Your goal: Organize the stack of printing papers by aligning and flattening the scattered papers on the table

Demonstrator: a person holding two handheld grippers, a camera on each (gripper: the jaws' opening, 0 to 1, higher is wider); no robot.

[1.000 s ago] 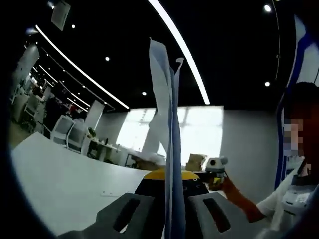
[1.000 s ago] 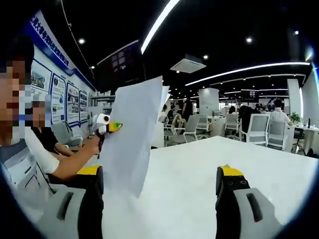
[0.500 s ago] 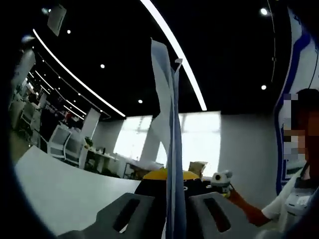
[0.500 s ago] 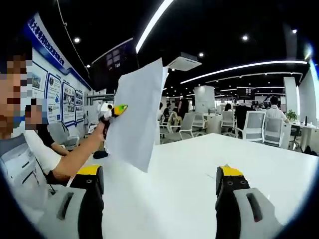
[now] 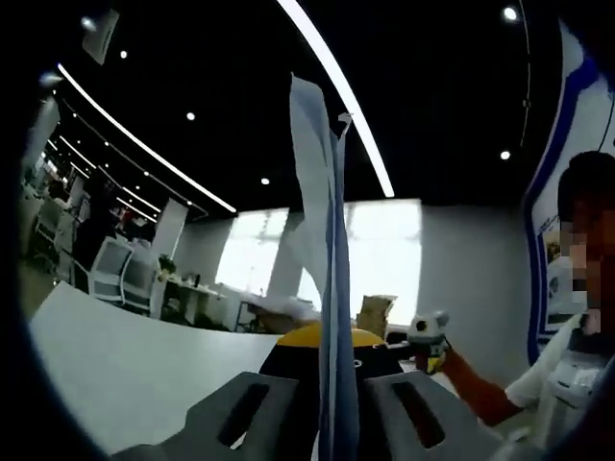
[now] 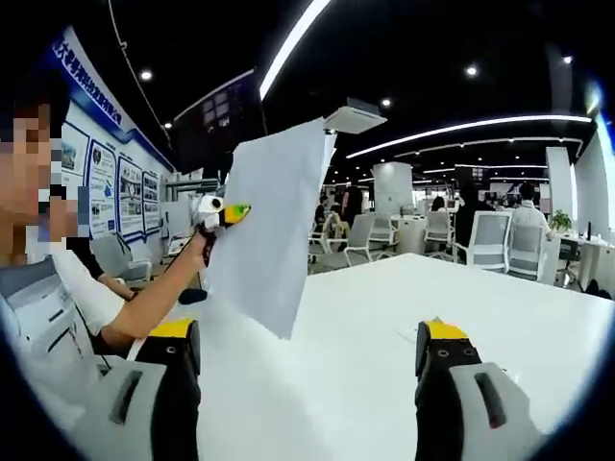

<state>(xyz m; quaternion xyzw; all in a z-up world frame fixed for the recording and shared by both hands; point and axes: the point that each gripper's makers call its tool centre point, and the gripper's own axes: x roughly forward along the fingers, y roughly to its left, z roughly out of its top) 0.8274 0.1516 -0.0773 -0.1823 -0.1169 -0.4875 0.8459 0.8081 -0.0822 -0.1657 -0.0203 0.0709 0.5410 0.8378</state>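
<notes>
Paper sheets (image 5: 325, 288) pinched edge-on between left gripper (image 5: 327, 403) jaws, held upright above white table (image 6: 384, 327). Right gripper (image 6: 307, 370) spread wide, nothing held.

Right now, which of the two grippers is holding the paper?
The left gripper, raised in the person's hand, is shut on the papers. The right gripper is open, with nothing between its jaws.

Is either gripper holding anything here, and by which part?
The left gripper clamps the papers by one edge, lifted off the table. The right gripper is open, holding nothing.
</notes>
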